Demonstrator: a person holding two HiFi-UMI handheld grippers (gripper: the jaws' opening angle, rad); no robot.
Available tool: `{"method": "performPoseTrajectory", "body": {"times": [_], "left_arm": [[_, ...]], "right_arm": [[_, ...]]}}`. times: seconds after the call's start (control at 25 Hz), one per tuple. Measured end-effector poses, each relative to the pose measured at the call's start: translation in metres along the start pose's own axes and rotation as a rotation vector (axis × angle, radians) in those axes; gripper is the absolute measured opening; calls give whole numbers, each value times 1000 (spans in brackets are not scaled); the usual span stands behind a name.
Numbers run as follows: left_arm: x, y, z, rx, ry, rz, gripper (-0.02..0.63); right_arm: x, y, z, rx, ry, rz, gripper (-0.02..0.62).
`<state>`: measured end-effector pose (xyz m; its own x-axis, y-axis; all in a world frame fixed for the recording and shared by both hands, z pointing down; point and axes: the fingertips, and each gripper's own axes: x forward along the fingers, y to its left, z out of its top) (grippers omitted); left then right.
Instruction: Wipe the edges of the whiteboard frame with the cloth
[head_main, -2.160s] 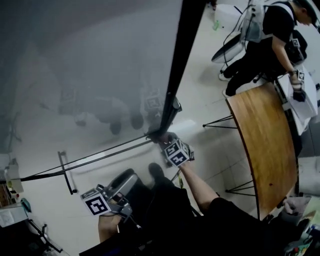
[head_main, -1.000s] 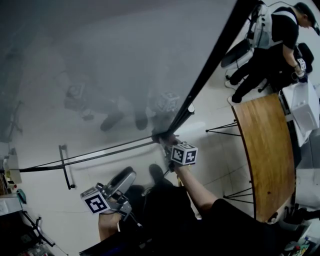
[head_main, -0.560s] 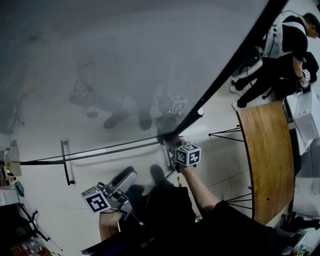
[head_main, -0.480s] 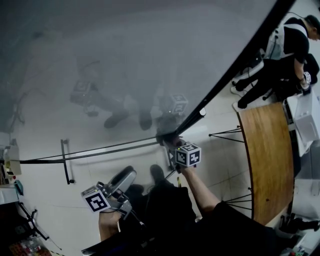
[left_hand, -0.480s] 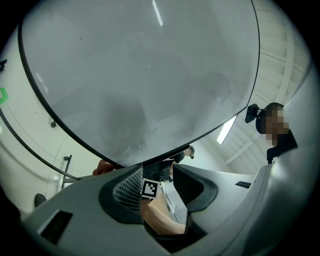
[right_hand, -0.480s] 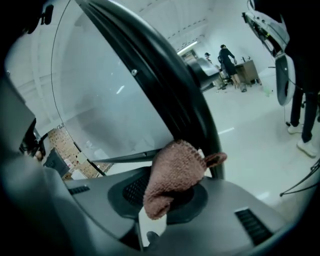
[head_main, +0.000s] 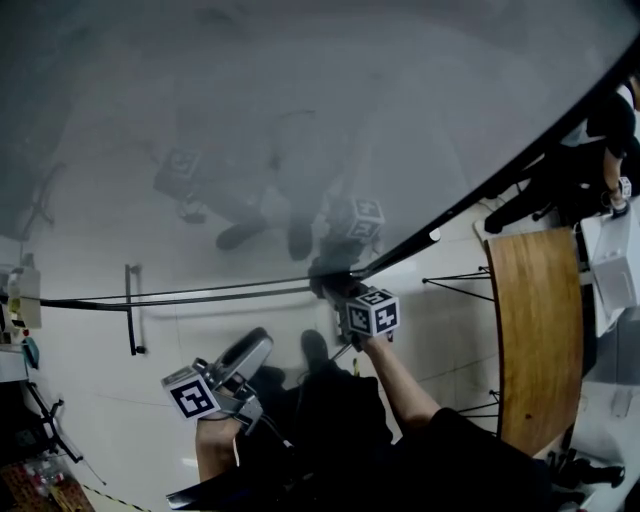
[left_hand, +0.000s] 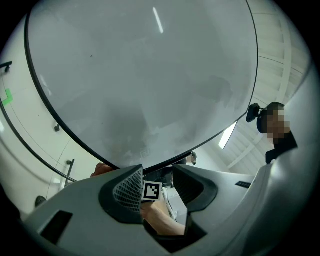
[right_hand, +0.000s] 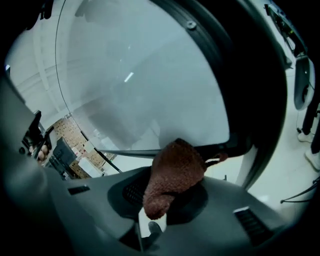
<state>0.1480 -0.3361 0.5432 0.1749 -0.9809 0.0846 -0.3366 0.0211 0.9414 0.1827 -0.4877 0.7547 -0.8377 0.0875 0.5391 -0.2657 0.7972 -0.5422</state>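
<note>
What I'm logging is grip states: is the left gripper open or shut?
Open. On the left gripper, the jaws stand apart in its own view, with nothing held between them.

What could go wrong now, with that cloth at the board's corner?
The cloth bulges well out of the fingers of the right gripper, so dragging it along the frame might pull it loose. It could also snag on the frame's screw.
</note>
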Motion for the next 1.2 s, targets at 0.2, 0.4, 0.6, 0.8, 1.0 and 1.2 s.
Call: {"method": "performPoseTrajectory", "body": {"times": [0.2,0.4,0.6,0.8,1.0,1.2], "left_arm": [[-11,4,9,9,-28,10,184],[-19,7,14,5,-59,14,184],[-22,10,12,-2,-105,27,184],[-17,10,4,-9,-152,38,184],[-15,10,-5,-10,-177,66,184],[-20,8,-9,-52,-221,60,184]], "right_arm": [[13,13,-4,-17,38,19,77],[24,25,-5,-28,62,41,77],[29,36,-7,-30,86,76,77],[31,42,-2,-55,107,109,77],[33,48,-1,-54,125,148,77],[35,54,-2,-52,131,163,77]]}}
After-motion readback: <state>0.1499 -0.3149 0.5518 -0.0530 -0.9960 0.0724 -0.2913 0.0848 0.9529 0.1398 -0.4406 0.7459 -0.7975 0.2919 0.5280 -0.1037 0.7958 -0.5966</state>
